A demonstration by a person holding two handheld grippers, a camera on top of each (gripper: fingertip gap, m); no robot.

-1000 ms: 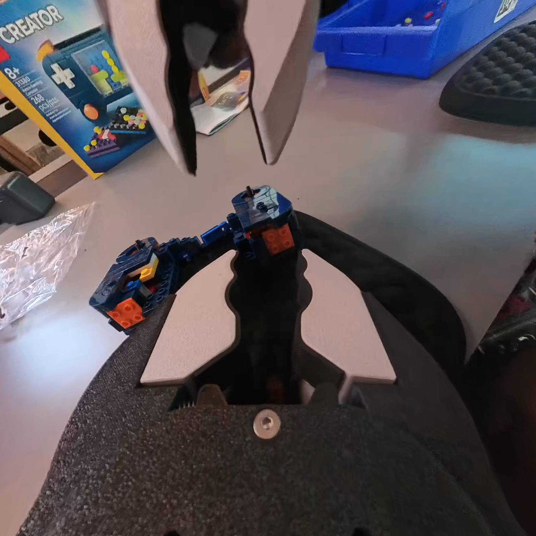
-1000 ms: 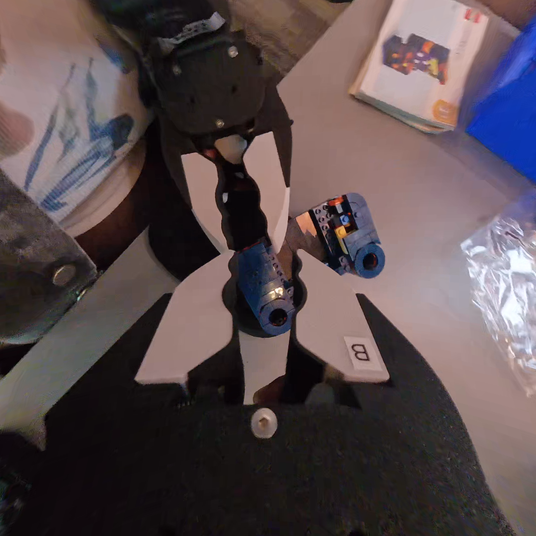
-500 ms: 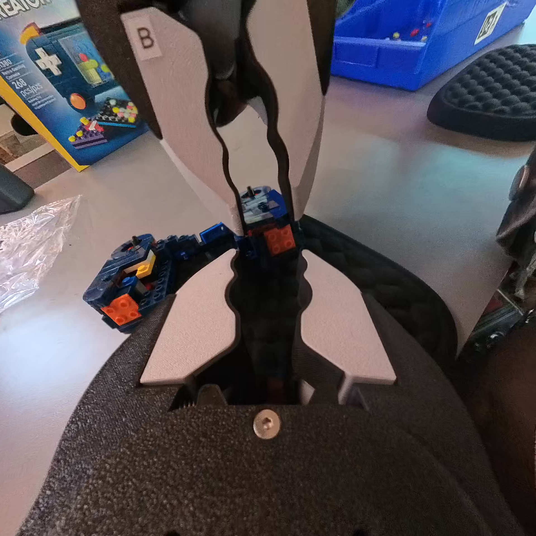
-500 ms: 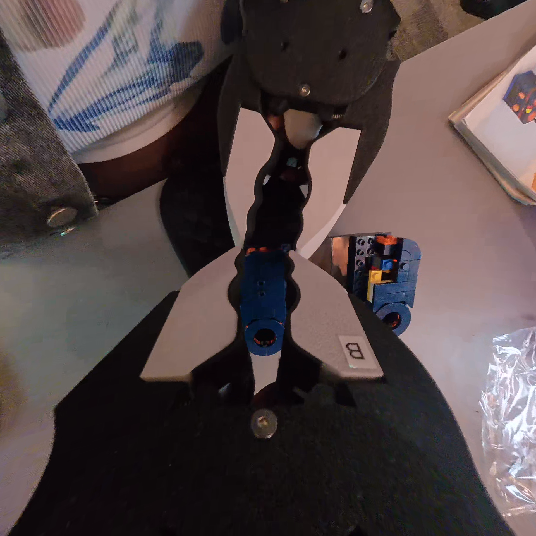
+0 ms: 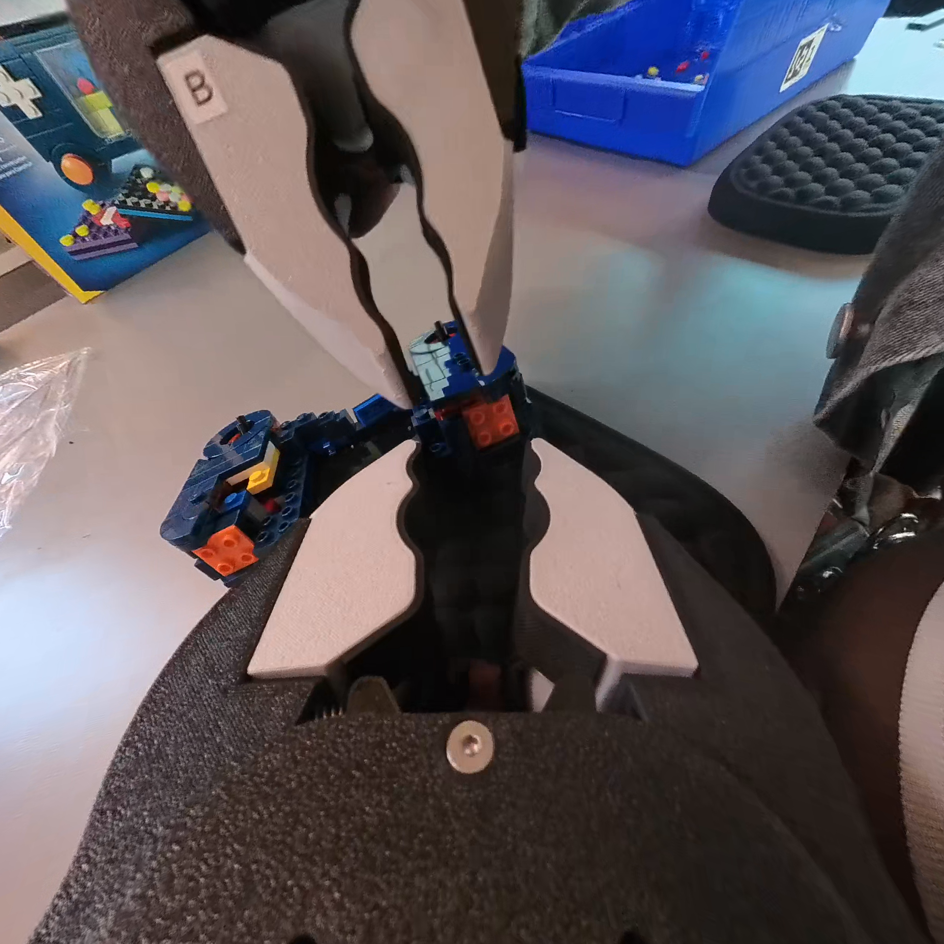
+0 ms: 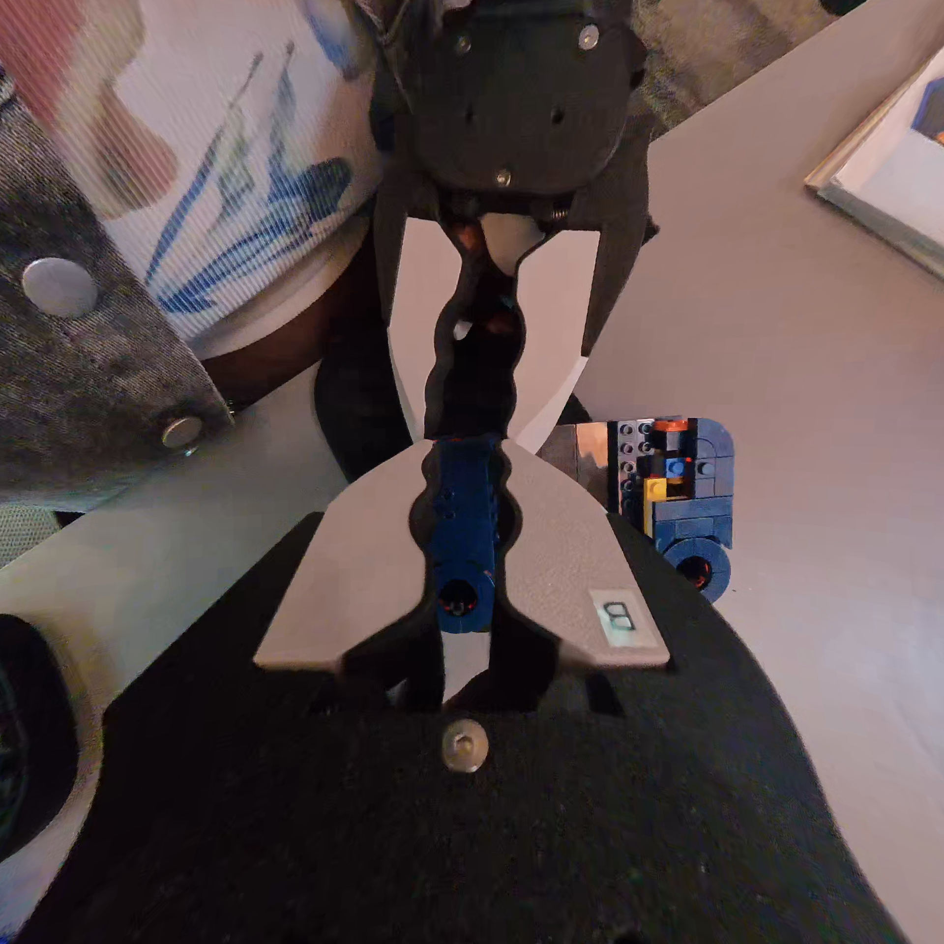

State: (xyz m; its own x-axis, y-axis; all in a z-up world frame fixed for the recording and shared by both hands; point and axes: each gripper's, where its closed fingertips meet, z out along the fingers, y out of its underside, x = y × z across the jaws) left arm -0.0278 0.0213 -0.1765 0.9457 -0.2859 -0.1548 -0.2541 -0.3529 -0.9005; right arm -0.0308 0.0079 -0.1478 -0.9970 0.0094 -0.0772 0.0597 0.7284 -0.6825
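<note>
A dark blue brick model point(image 5: 490, 424) with orange and yellow bricks is held between both grippers just above the grey table point(image 5: 638, 316). My left gripper point(image 5: 472, 444) is shut on one end of it, from below in the left wrist view. My right gripper point(image 5: 444, 388) comes in from above, and its fingertips clamp the top of that same end. In the right wrist view my right gripper point(image 6: 465, 449) is shut on the blue part point(image 6: 462, 536) with a round hole, and the left gripper point(image 6: 467, 434) faces it. The model's other end point(image 5: 230, 490) point(image 6: 684, 490) sticks out sideways.
A blue bin point(image 5: 638, 92) with small bricks stands at the back, with a black dimpled pad point(image 5: 827, 173) to its right. A toy box point(image 5: 76, 153) and a clear plastic bag point(image 5: 30, 419) are on the left. A booklet point(image 6: 899, 168) lies near the table edge. A person's shirt point(image 6: 204, 179) is close behind.
My right gripper has come down from above the model and closed its fingers on the end that the left gripper holds. The left gripper has kept its hold.
</note>
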